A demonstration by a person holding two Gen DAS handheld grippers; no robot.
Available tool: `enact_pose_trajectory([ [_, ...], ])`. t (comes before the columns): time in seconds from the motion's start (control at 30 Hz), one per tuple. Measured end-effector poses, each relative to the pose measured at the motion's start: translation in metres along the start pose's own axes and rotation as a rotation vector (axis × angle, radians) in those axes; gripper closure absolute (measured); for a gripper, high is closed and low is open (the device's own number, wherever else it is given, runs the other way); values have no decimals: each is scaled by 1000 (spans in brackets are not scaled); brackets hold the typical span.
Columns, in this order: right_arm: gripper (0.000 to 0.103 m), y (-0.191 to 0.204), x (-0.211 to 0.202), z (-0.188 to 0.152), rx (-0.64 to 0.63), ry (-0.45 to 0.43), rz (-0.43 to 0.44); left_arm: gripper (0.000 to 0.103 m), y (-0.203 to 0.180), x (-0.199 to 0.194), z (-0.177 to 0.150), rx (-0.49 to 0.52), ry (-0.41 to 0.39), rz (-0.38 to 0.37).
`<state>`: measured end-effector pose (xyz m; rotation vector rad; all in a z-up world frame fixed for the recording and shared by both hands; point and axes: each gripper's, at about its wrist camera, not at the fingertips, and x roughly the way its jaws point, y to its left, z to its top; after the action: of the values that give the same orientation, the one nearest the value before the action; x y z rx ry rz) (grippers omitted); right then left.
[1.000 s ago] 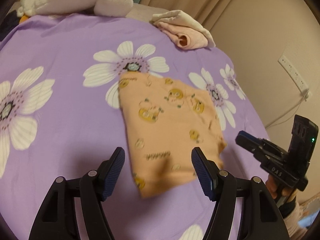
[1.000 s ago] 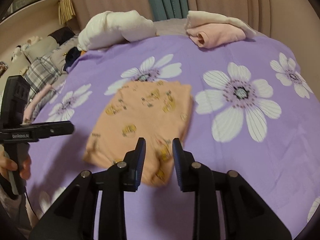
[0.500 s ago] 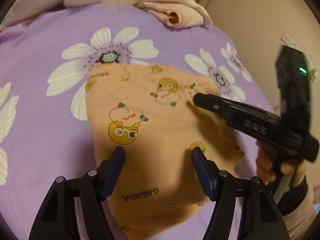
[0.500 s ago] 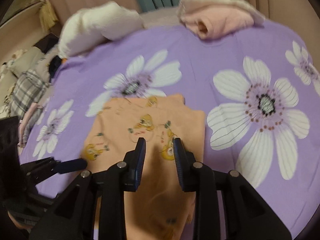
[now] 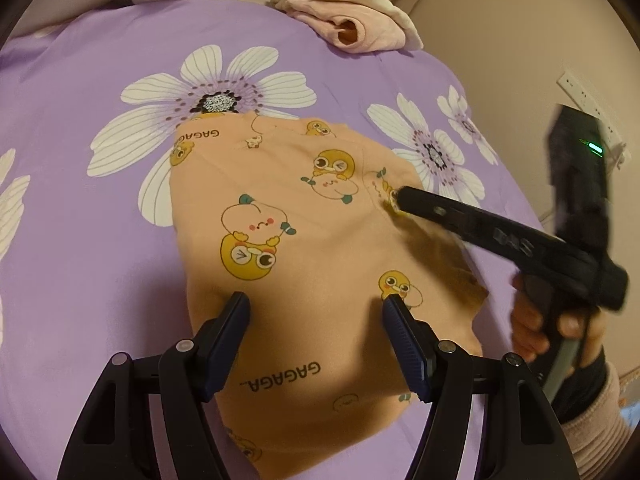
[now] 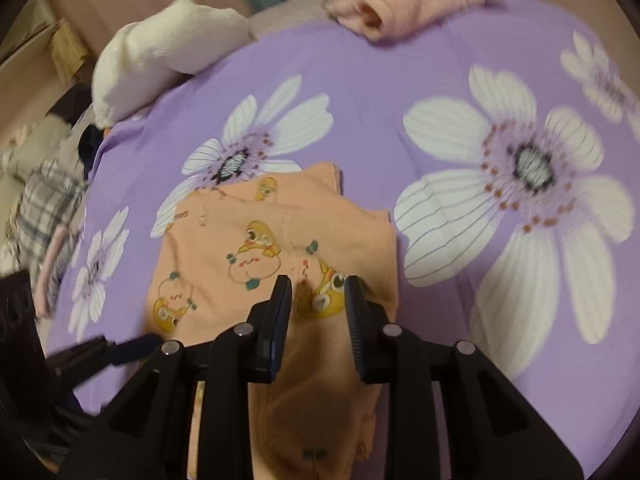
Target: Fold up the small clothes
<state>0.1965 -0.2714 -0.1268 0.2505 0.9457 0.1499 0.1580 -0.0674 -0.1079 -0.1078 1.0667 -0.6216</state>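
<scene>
On the purple flowered bedsheet [image 5: 100, 240], peach duck-print garment [image 5: 304, 264] lying part-folded, left gripper [image 5: 316, 320] wide apart and right gripper [image 6: 318, 296] narrowly parted, both empty; next, likely pinching an edge for another fold.

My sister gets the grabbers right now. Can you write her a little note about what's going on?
Left gripper: open, holding nothing, over the near part of the orange duck garment.
Right gripper: partly open, holding nothing, its tips at the garment's right side.
The garment lies partly folded on the purple flowered sheet.
A rolled pink garment sits at the far edge.
Left: finish folding the orange one.
</scene>
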Motion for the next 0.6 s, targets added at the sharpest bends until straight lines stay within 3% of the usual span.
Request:
enact_pose_trajectory([
  [0.3, 74, 21, -46, -50, -173, -65, 6, 35, -5, -10, -17, 14, -15, 39],
  [0.6, 73, 17, -39, -75, -148, -39, -15, 35, -8, -15, -27, 27, -22, 90],
])
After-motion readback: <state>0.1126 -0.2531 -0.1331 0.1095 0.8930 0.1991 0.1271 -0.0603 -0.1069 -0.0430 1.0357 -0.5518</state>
